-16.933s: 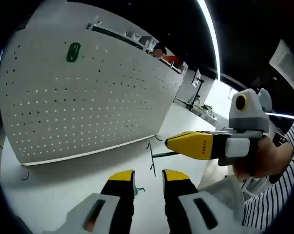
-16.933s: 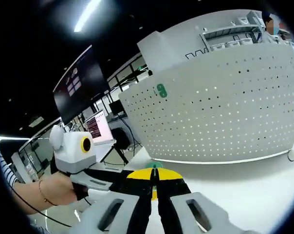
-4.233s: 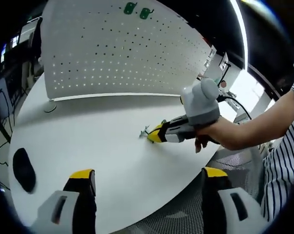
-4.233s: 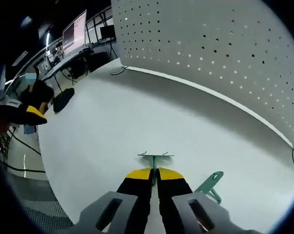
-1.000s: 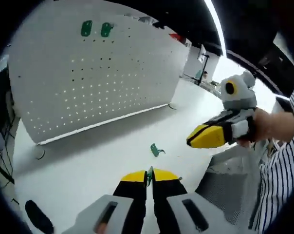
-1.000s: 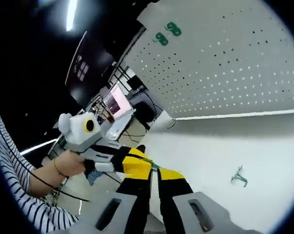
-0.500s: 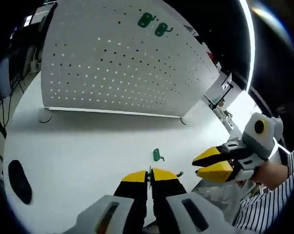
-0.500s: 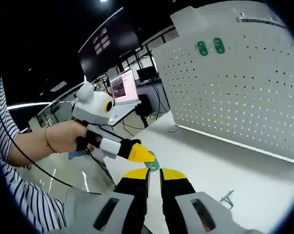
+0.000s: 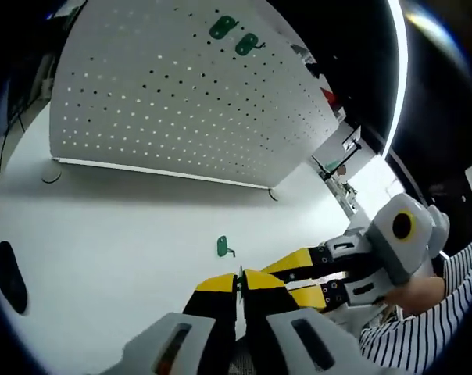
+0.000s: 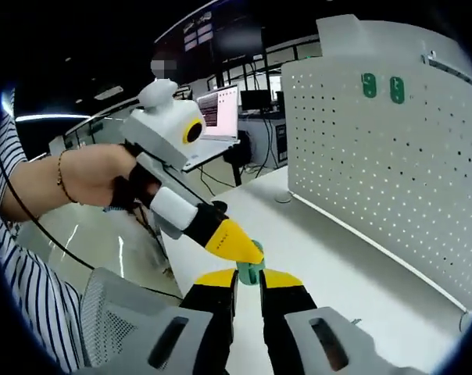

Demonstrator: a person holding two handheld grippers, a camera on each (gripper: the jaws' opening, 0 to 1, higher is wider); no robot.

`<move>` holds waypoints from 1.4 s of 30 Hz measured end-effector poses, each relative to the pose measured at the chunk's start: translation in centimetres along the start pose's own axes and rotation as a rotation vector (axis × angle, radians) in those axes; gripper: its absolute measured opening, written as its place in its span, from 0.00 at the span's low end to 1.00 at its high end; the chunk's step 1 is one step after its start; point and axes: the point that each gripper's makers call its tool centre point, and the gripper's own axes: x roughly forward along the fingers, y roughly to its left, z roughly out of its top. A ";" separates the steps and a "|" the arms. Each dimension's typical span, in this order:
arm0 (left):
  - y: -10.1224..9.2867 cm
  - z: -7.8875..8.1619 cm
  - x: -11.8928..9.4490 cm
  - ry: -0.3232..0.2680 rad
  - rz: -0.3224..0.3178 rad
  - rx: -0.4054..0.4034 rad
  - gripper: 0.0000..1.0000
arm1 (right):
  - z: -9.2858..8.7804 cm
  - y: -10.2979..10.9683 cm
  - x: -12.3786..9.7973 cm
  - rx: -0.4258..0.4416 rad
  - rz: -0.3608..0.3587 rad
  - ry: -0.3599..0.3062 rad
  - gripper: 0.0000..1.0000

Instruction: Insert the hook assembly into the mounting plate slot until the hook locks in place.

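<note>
White table [image 9: 103, 226] runs under an upright pegboard [image 9: 166, 101] that carries two green plates [image 9: 234, 35] near its top, seemingly mounted earlier. Further right, a loose green hook [image 9: 224, 248] lies flat, waiting its turn. Next, the left tool [image 9: 241, 280] is clenched on a thin green piece; the right tool [image 9: 298, 275] reaches in just beside it, likely to mate parts. From the right gripper view, the right tool [image 10: 249, 275] has a green part [image 10: 250, 270] between its tips; whether it grips cannot be told. No writing is legible.

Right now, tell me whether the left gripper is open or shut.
Shut. In the left gripper view, the left gripper has its yellow-tipped fingers pressed together on a thin green hook piece, with no gap between them.
</note>
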 end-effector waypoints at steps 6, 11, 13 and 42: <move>-0.3 -0.1 0.1 0.002 -0.015 -0.003 0.01 | -0.1 0.1 0.0 -0.006 0.004 0.006 0.08; -0.5 -0.2 0.2 0.010 -0.023 0.005 0.01 | -0.2 -0.1 0.1 -0.034 -0.008 0.009 0.05; -0.5 -0.2 0.2 0.014 -0.023 0.007 0.01 | -0.2 -0.1 0.1 -0.028 -0.007 0.009 0.03; -2.8 2.7 -0.9 -0.193 -0.132 0.133 0.04 | 2.7 -1.1 -1.9 0.130 -0.064 -0.115 0.00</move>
